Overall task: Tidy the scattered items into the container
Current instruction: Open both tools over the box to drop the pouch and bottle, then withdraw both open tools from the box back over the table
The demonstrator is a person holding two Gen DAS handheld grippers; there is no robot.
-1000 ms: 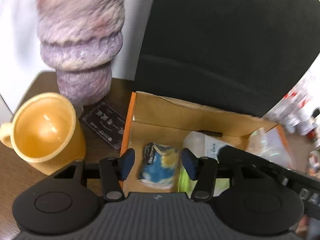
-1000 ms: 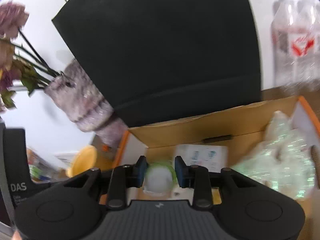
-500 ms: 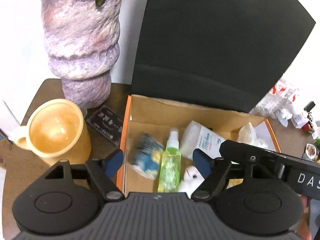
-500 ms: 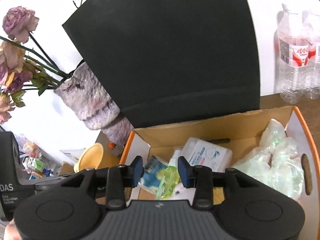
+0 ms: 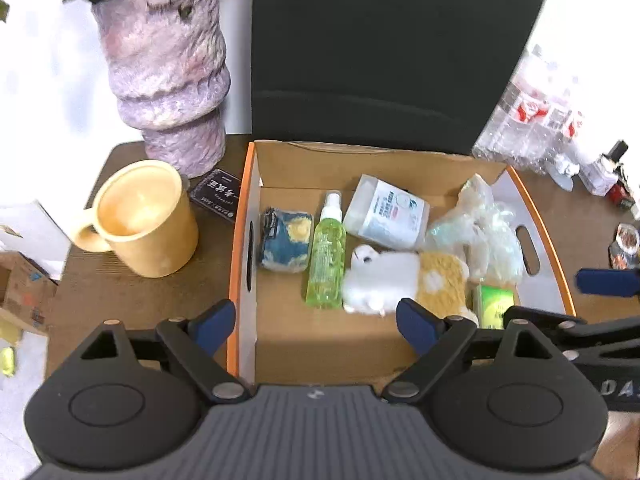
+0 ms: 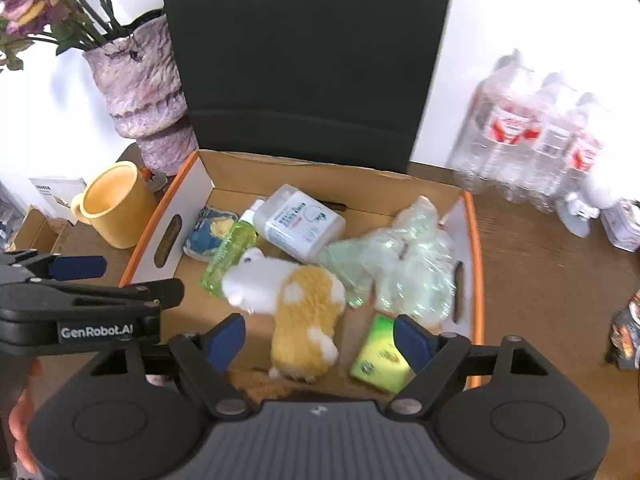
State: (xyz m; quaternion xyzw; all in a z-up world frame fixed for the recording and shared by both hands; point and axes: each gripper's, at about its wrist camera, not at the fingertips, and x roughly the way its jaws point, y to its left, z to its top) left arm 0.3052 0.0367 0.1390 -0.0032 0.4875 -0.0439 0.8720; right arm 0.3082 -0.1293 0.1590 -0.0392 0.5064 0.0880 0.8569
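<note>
**A:** Blue pads on both tools stand wide and are widening at this moment. The left gripper [image 5: 311, 325] has nothing between its fingers, only bare cardboard floor below; the right gripper [image 6: 319, 340] is just as empty, hovering over the yellow end of the plush hamster [image 6: 294, 300].

**B:** So where do the task's things sit?

**A:** Inside the cardboard box [image 5: 280, 356]. From its left wall: the blue patterned pouch [image 5: 285, 240], the green spray bottle [image 5: 326, 256] lying flat beside it, the white wipes pack [image 5: 386, 214], the crinkled plastic bag [image 5: 480, 228] and the small green packet [image 6: 380, 354]. I count 6 items in there.

**B:** How should this step go, then?

**A:** My judgement: lift both tools straight up with the pads spread, so neither one snags the hamster or the bottle. Then look over the tabletop (the yellow mug [image 5: 140, 220] and the small black card [image 5: 216, 196] by the vase [image 5: 168, 68] stand outside the box, though they may be décor rather than clutter).

**B:** Anything unclear?

**A:** The near wall of the box is hidden behind both tool bodies. The hamster is blurred, the card's print is unreadable, and the table's right edge is cropped.
</note>
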